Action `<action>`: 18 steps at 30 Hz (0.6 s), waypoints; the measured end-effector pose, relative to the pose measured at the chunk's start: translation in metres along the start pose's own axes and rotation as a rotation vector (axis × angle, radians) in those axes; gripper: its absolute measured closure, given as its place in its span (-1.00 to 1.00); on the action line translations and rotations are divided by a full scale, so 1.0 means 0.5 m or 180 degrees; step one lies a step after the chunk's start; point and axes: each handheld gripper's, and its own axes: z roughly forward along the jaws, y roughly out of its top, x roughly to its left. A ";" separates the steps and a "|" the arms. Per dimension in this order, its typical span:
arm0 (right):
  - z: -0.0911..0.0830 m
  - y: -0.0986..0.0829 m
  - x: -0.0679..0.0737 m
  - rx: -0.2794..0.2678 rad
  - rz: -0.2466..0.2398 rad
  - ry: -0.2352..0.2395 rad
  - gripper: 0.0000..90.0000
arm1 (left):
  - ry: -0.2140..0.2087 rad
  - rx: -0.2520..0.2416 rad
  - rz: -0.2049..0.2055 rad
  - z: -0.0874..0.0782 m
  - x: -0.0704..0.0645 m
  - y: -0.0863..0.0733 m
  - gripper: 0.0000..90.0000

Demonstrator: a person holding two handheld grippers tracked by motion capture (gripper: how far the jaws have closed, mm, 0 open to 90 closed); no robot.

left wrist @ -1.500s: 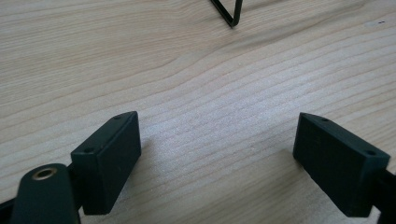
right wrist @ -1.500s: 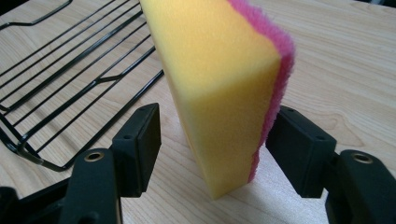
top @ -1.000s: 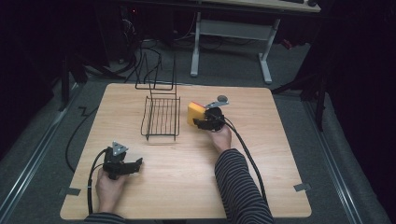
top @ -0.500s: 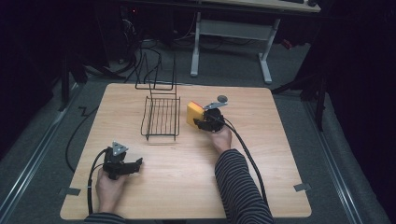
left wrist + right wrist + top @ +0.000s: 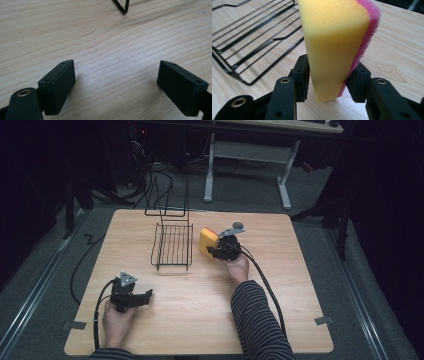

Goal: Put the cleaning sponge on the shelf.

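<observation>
Right claw [image 5: 216,251] pinches the sponge [image 5: 337,47] across its yellow and pink faces, on edge just beside the wire rack [image 5: 172,247]; probably headed for its slots. Left claw [image 5: 117,87] rests wide open and empty on the table [image 5: 280,310], likely waiting its turn.

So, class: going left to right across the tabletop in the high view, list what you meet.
Left claw → black wire rack → yellow sponge → right claw, shut on that sponge.
</observation>
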 end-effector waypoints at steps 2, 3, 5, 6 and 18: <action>-0.007 0.003 0.004 -0.0023 -0.0002 0.0038 0.29 | 0.0000 0.0000 0.0001 0.000 0.000 0.000 -0.65; -0.011 0.005 0.005 -0.0033 -0.0022 0.0048 0.29 | 0.0000 0.0001 0.0001 0.000 0.000 0.000 -0.65; -0.021 0.009 0.011 -0.0055 -0.0039 0.0057 0.30 | 0.0000 0.0001 0.0000 0.000 0.000 0.000 -0.65; -0.025 0.012 0.012 -0.0086 -0.0084 0.0062 0.30 | 0.0000 0.0000 0.0000 0.000 0.000 0.000 -0.65; -0.067 0.040 0.036 -0.0258 -0.0134 0.0113 0.30 | -0.0001 0.0000 0.0001 0.000 0.000 0.000 -0.65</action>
